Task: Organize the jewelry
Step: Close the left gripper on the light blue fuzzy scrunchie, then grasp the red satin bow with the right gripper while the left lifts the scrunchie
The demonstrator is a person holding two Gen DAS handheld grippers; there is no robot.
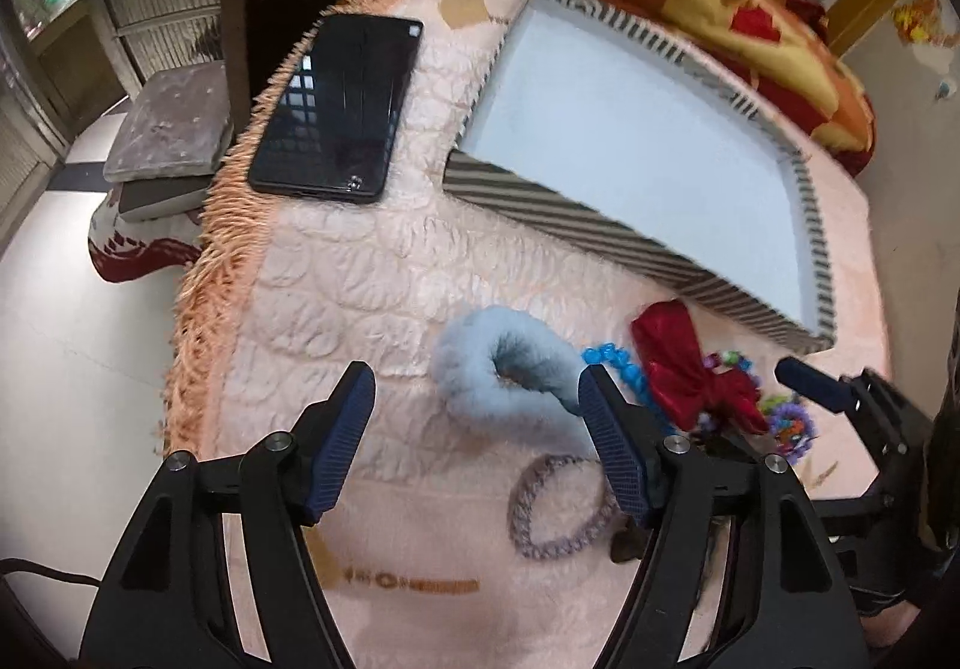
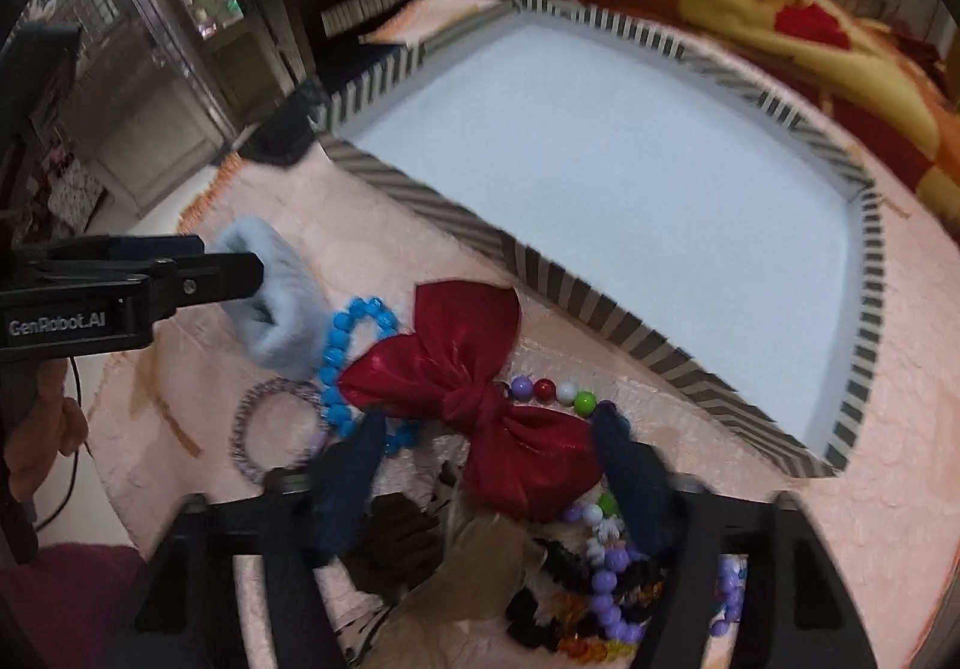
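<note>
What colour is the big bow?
The bow is shiny dark red. It shows best in the right wrist view.

phone (image 1: 336,108) left of tray (image 1: 561,210), bow (image 2: 480,399) before tray

One text can be read: "GenRobot.AI", in pale letters on the black body of the left hand-held gripper (image 2: 243,273), seen at the left edge of the right wrist view. A brown printed mark on the pink cover (image 1: 372,273) near the bottom of the left wrist view is too blurred to read.
</note>
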